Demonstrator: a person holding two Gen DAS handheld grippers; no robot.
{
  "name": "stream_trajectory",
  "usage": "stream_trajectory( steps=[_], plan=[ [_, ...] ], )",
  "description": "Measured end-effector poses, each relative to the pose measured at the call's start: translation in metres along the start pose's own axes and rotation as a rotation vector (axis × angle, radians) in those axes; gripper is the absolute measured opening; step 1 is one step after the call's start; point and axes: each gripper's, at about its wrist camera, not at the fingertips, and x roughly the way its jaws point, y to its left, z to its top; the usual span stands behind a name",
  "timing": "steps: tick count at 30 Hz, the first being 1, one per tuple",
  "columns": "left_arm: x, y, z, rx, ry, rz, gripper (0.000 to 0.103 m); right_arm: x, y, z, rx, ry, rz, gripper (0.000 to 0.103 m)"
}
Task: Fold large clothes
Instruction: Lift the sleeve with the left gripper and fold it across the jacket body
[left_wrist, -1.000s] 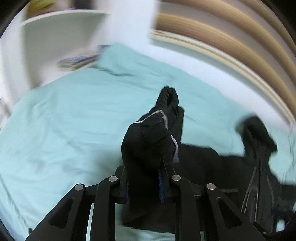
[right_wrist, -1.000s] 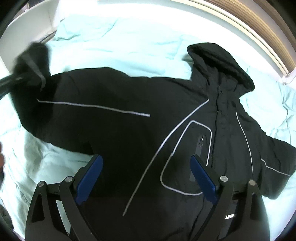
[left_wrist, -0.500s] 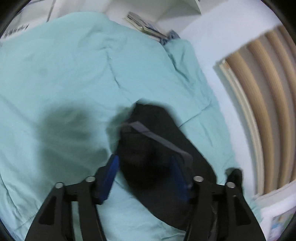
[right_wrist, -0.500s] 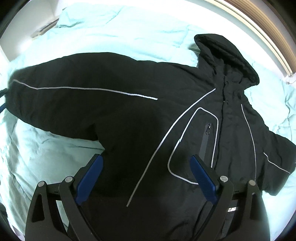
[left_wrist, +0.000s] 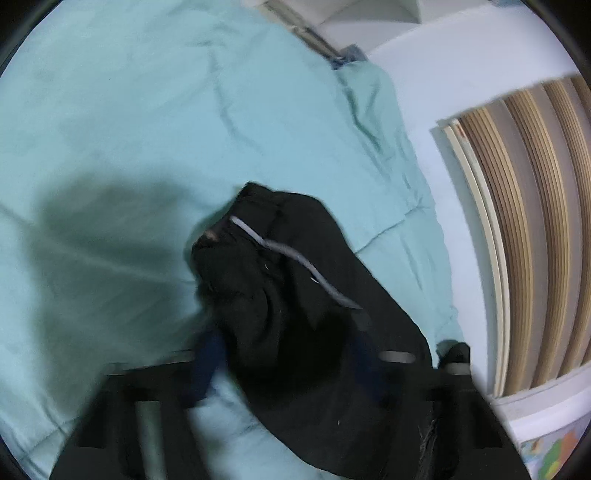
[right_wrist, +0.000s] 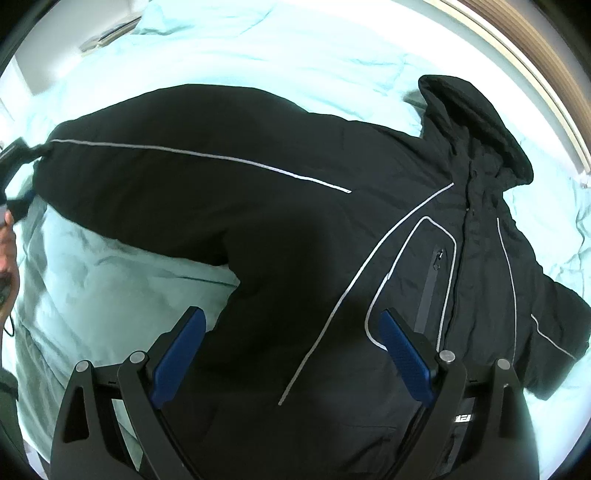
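Note:
A black hooded jacket (right_wrist: 295, 221) with thin grey piping lies front up on a mint green bed cover (right_wrist: 258, 48). Its hood (right_wrist: 480, 122) points to the upper right. One sleeve (left_wrist: 295, 295) stretches out flat toward the left. My left gripper (left_wrist: 286, 350) is blurred at that sleeve's end; its jaws are closing with the cuff between them, and the pads look wide apart. In the right wrist view the left gripper (right_wrist: 16, 166) shows at the far left edge. My right gripper (right_wrist: 291, 317) hovers open over the jacket's body, nothing between its blue pads.
A slatted wooden headboard (left_wrist: 535, 221) runs along the bed's far side. A white shelf with papers (right_wrist: 103, 37) stands past the bed's corner. A person's hand (right_wrist: 5, 240) shows at the left edge. Bare cover (left_wrist: 129, 129) spreads left of the sleeve.
The left gripper let go its tight hold on the raised sleeve, rolled and sank to the bed. The sleeve now lies stretched out flat. The right gripper came slightly closer to the jacket.

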Motion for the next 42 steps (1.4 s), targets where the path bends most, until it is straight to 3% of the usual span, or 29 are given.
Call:
stream_trajectory(
  steps=[5,13,20,28,38,42],
  plan=[
    [-0.032,-0.054,-0.01,0.163,-0.068,-0.018,0.019,0.006,-0.012,-0.004,0.041,0.023,-0.006,0.095],
    [-0.061,-0.172,-0.053,0.424,-0.061,-0.171,0.017,-0.002,-0.044,-0.016,0.12,0.018,-0.023,0.095],
    [-0.029,-0.268,-0.125,0.643,0.08,-0.281,0.017,-0.012,-0.083,-0.04,0.204,0.016,-0.047,0.095],
    [0.022,-0.342,-0.231,0.804,0.255,-0.368,0.017,-0.009,-0.138,-0.077,0.325,0.055,-0.074,0.095],
    [0.1,-0.373,-0.35,0.944,0.453,-0.337,0.018,-0.002,-0.194,-0.105,0.423,0.072,-0.118,0.095],
    [0.133,-0.369,-0.396,0.983,0.538,-0.28,0.023,-0.003,-0.221,-0.117,0.462,0.076,-0.15,0.095]
  ],
)
